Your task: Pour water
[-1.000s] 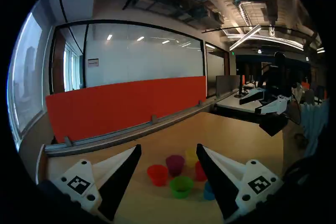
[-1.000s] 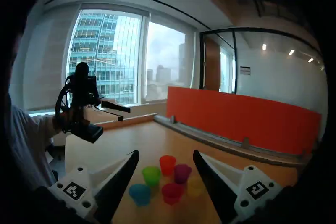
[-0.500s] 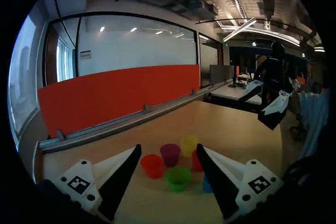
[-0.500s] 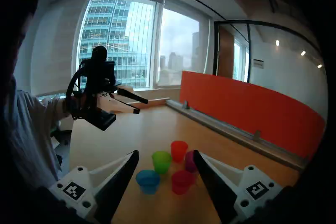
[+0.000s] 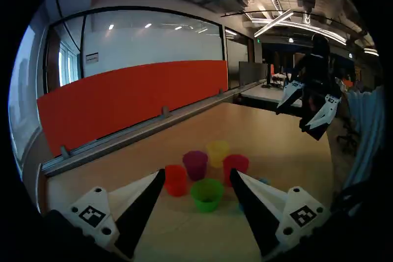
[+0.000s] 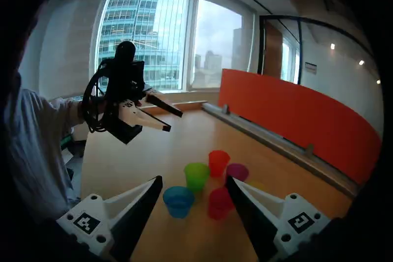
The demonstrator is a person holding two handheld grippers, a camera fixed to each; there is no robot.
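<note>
My left gripper [image 5: 196,171]: jaws released, nothing between them. My right gripper [image 6: 192,178]: jaws also spread and empty. Both hang above the counter [image 5: 280,149], tilted down at the cluster of cups standing on it.

Right gripper view: blue cup [image 6: 178,201] shows whole and nearest, at 7 o'clock of the cluster. The green cup [image 6: 196,175], orange cup [image 6: 218,162] and purple cup [image 6: 237,171] stand behind it, and the red cup [image 6: 219,202] is at 5 o'clock. The left gripper is at 10 o'clock of the frame, held from a grey sleeve [image 6: 34,134], with its fingers slanting toward 4 o'clock. A window [image 6: 147,41] lies beyond.

Left gripper view: yellow cup [image 5: 218,152] shows whole at 12 o'clock of the cluster, and the green cup is nearest at 6. The blue cup is only a sliver behind my finger. The right gripper is at 2 o'clock, held high with its fingers pointing down-left.
</note>
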